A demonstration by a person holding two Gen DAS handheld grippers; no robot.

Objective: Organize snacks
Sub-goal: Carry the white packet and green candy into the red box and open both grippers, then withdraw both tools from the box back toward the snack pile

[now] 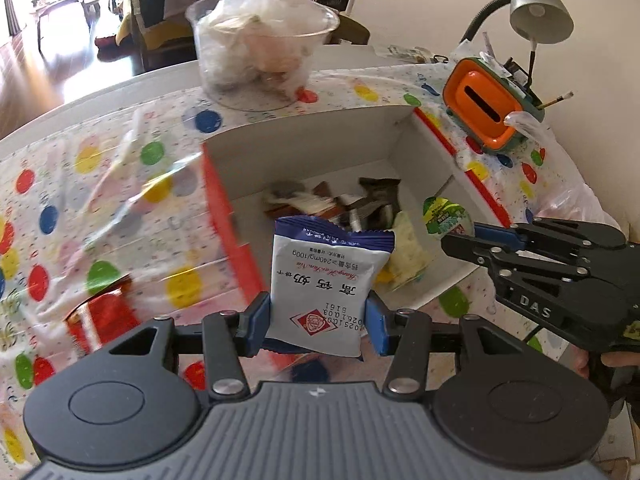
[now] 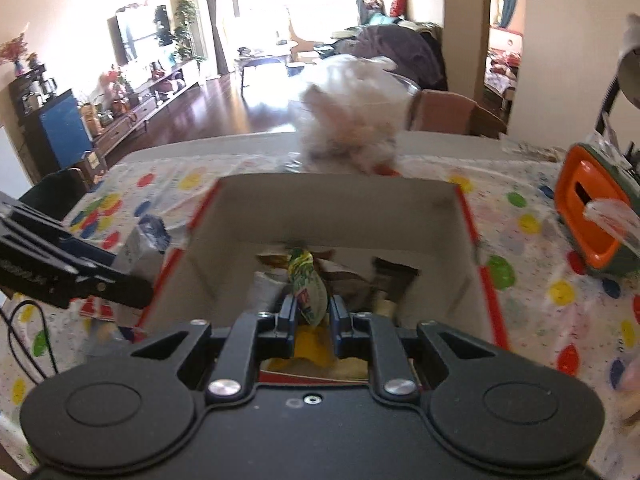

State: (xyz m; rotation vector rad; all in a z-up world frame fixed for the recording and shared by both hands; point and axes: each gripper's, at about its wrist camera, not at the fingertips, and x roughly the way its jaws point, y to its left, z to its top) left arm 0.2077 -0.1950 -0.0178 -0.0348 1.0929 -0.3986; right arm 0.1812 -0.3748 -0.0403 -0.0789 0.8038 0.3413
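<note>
Both mid-carry: left hand-held gripper (image 1: 316, 318) pinching biscuit packet (image 1: 326, 288), right hand-held gripper (image 2: 313, 312) pinching green snack (image 2: 308, 286), over box (image 1: 424, 160); several inside, red packet (image 1: 102, 316) left on worktop (image 1: 100, 184)

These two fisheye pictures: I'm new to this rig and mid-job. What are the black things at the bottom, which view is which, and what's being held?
Each picture comes from a camera mounted on a hand-held gripper, looking forward along its jaws; a person holds one in each hand.

The left wrist view shows the left gripper shut on a white and blue snack packet. The right gripper enters from the right edge.

The right wrist view shows the right gripper shut on a small green and yellow snack.

Both hang over an open cardboard box with red outer sides, already holding several wrapped snacks. It sits on a table with a polka-dot cloth. Behind it stands a clear tub; to the right, an orange holder and a grey lamp.
</note>
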